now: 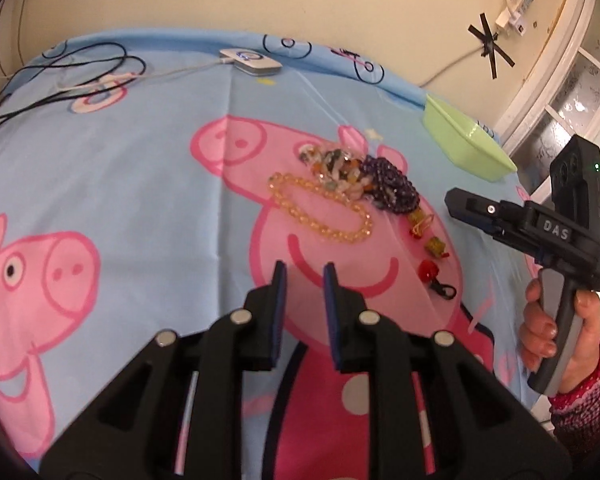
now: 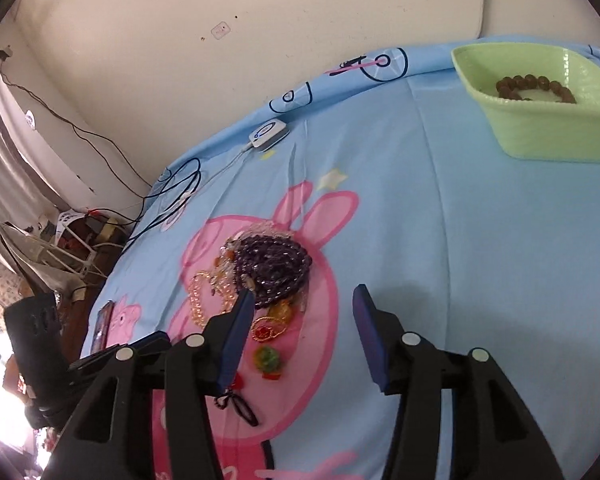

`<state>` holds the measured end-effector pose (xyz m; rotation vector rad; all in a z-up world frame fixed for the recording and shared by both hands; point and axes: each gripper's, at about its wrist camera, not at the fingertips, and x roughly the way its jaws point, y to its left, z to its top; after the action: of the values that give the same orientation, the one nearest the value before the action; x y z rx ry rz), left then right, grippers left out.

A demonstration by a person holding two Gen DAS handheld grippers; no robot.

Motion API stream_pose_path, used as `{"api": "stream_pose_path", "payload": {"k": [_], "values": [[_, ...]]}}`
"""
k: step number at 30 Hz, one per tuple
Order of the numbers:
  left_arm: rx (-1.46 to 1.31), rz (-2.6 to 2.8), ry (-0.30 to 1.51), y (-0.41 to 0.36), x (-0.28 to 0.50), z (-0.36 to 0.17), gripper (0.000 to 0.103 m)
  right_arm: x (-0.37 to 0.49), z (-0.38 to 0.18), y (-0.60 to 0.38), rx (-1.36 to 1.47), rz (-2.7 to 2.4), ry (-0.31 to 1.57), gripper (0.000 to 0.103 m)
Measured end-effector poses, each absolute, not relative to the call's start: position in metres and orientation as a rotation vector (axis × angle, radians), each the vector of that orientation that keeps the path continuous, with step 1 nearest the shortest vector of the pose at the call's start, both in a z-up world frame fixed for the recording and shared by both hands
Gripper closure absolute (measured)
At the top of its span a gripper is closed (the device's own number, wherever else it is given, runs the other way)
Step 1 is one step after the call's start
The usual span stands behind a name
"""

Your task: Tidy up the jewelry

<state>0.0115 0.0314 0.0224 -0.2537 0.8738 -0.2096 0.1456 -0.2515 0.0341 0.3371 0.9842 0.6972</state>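
Blue cartoon sheet (image 2: 480, 240) against cream wall (image 2: 260, 40); both tongs seemingly empty, apart.

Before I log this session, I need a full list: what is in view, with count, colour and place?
Bowl: one, green, far corner of sheet.
Brown bracelet: one, inside bowl.
Purple beads: one pile, mid-sheet.
Yellow bracelet: one, clear amber, beside purple beads.
Mixed beads: one cluster, behind yellow bracelet.
Charm string: one, red and yellow-green, trailing from the pile.
White device: one, far edge, cabled.
Sheet: one, blue, pink pigs.
Left gripper: fingers narrowly apart, empty.
Right gripper: fingers open, empty.
Hand: one, holding right gripper.
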Motion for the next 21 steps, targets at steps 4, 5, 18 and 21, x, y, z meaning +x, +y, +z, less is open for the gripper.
{"api": "stream_pose_path", "payload": {"k": [4, 5, 18, 21], "values": [[-0.256, -0.244, 0.868, 0.034, 0.016, 0.022, 0.086, 0.139, 0.039, -0.234, 0.211, 0.716, 0.965, 0.076], [-0.254, -0.25, 0.871, 0.035, 0.018, 0.021, 0.086, 0.136, 0.035, -0.227, 0.184, 0.724, 0.972, 0.076], [-0.152, -0.377, 0.839, 0.02, 0.021, 0.028, 0.055, 0.144, 0.013, -0.268, 0.379, 0.723, 1.025, 0.103], [-0.148, -0.44, 0.83, 0.007, 0.02, 0.032, 0.048, 0.148, 0.005, -0.289, 0.486, 0.722, 1.05, 0.103]]}}
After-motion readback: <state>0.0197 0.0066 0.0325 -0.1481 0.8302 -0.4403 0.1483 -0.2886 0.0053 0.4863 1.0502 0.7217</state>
